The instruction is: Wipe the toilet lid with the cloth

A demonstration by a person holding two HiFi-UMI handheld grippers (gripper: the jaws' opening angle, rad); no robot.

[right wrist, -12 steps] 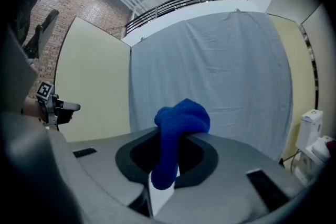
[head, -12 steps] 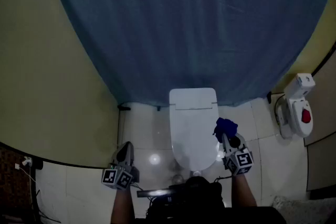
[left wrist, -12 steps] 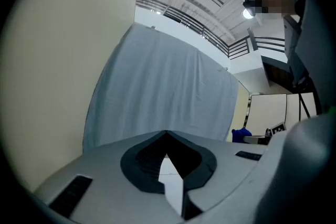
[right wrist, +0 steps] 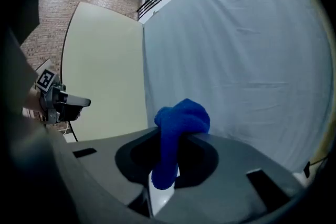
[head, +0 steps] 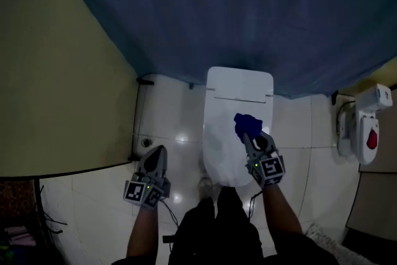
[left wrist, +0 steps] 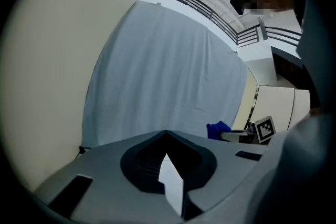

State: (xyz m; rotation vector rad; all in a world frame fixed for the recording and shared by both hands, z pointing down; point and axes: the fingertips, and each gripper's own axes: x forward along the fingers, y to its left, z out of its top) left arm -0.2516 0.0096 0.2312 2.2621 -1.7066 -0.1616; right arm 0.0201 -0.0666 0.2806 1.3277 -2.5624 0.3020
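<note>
One blue cloth point(head: 247, 123) is bunched and clamped in my right gripper's point(head: 249, 137) jaws, over the white toilet lid point(head: 222, 149); my left gripper point(head: 159, 153) hangs beside the toilet above the tiled floor point(head: 177, 127), jaws closed, empty.

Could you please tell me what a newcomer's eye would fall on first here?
The bright blue cloth stands out, clamped in the right gripper over the white toilet lid at the centre. Behind it hangs a big blue curtain, and the left gripper is shut and empty over the floor tiles at left.
</note>
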